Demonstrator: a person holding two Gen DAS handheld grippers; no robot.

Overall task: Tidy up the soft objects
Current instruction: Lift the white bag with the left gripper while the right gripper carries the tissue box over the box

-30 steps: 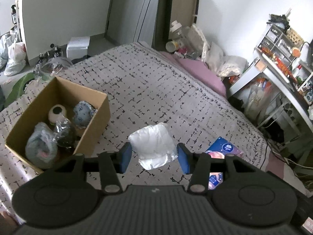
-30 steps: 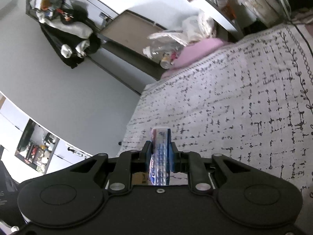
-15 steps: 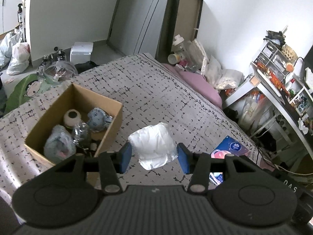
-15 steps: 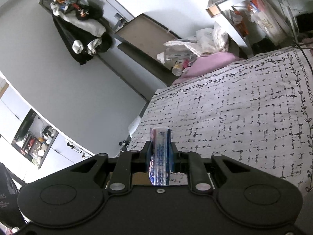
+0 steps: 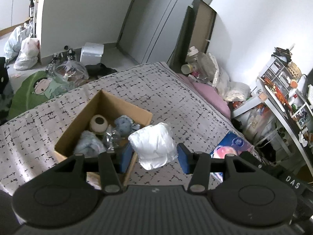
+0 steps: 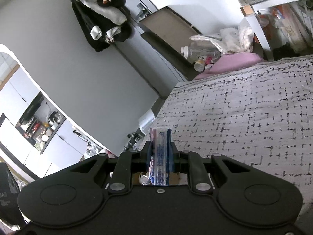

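Cardboard box (image 5: 82,123) on bed (image 5: 176,101), centre-left of frame, already holds several soft items. Left claw (image 5: 153,157) grips white packet (image 5: 153,145) near box's right edge, not dropped yet. Right claw (image 6: 159,154) clamps tissue pack (image 6: 159,156). Blue pack (image 5: 230,146) left on bed, right of frame.

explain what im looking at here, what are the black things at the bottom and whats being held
The black shapes are hand-held grasping tools, one in each of a person's hands, each carrying a wide-angle camera that looks out along its two fingers. One picture comes from each camera.

In the left view, the left tool grips a white soft packet above a patterned bed. On the bed sits an open cardboard box with several soft items inside, and a blue pack lies to the right.

In the right view, the right tool is shut on a slim tissue pack, held edge-on.
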